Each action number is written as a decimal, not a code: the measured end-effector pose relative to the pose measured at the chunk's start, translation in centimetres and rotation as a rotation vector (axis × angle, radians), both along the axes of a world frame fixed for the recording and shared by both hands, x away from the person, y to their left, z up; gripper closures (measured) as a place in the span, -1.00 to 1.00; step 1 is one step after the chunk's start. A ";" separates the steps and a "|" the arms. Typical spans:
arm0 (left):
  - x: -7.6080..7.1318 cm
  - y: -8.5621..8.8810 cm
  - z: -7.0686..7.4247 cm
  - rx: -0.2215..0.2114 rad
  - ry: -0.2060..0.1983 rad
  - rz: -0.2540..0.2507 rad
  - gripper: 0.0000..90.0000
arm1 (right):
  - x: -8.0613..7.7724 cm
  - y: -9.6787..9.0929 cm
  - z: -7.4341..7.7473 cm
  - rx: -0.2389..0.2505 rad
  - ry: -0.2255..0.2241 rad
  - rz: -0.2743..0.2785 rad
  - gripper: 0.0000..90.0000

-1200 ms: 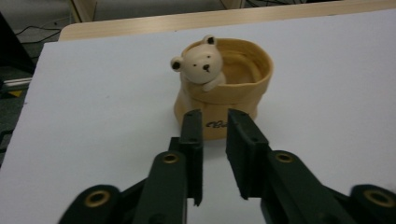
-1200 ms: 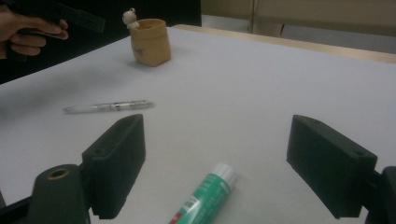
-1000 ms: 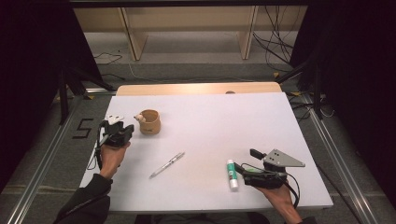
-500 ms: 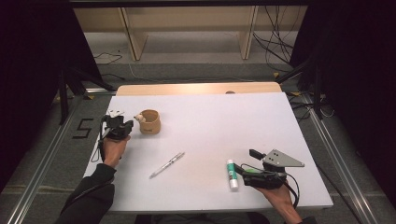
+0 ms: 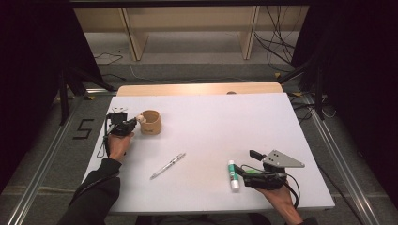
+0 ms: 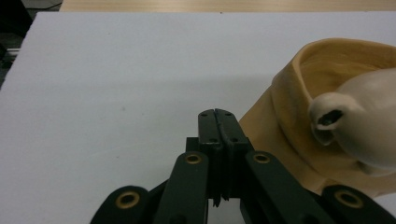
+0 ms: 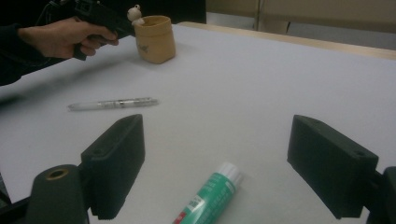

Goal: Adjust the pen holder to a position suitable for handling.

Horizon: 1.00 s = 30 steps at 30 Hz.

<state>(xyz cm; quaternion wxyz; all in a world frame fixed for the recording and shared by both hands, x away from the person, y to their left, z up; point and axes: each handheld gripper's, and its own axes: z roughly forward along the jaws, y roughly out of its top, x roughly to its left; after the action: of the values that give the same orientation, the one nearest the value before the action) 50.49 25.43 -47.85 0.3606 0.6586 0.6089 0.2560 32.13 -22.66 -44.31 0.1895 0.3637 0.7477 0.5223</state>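
Table (image 5: pixel 263 122) surface, white and wide, is seen carrying everything, with a strip of pale wood along its far edge. Next in size, the left tool (image 5: pixel 133 123) is held in a hand (image 5: pixel 117 144) near the table's left edge, its jaws pressed fully together with nothing between them (the two black tips are seen meeting in a thin seam in the left gripper view (image 6: pixel 218 126)). Just beside those shut jaws a tan cup (image 5: pixel 151 122) is stood upright on the table, and a small cream figure (image 5: pixel 140 120) with a rounded head is perched at the cup's rim on the side facing the tool; whether the tool touches the cup or the figure cannot be told. The right tool (image 5: pixel 240 169) is held low over the near right part of the table, its jaws spread wide and gripping nothing, as the two separated black pads (image 7: pixel 116 158) in the right gripper view make plain. A glue stick (image 5: pixel 233 174) with a white cap and green label is laid flat on the table at the open jaws, between them but untouched by the pads. A slim pen (image 5: pixel 168 165) is left lying at a slant near the middle of the table, well apart from both tools.
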 end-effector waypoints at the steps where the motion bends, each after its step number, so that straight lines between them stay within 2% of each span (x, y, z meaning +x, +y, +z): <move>1: 0.2 -0.3 -0.2 -0.003 0.004 -0.004 0.98 | 0.0 0.0 0.0 0.000 0.002 0.001 -0.56; 6: 0.4 -0.7 -0.2 0.005 0.004 -0.021 0.98 | 0.0 0.0 0.0 -0.002 -0.002 0.002 -0.56; 25: 0.9 -0.8 -0.4 -0.012 0.018 -0.002 0.99 | 0.0 0.4 -0.1 -0.019 0.000 0.010 -0.56; 30: 0.9 -2.1 -0.4 0.009 0.020 -0.046 0.99 | 0.1 0.5 -0.1 -0.021 -0.002 0.012 -0.56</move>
<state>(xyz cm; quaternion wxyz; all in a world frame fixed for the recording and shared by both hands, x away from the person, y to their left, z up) 51.43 23.33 -48.28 0.3572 0.6765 0.5961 0.2438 32.18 -22.20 -44.43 0.1907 0.3566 0.7552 0.5159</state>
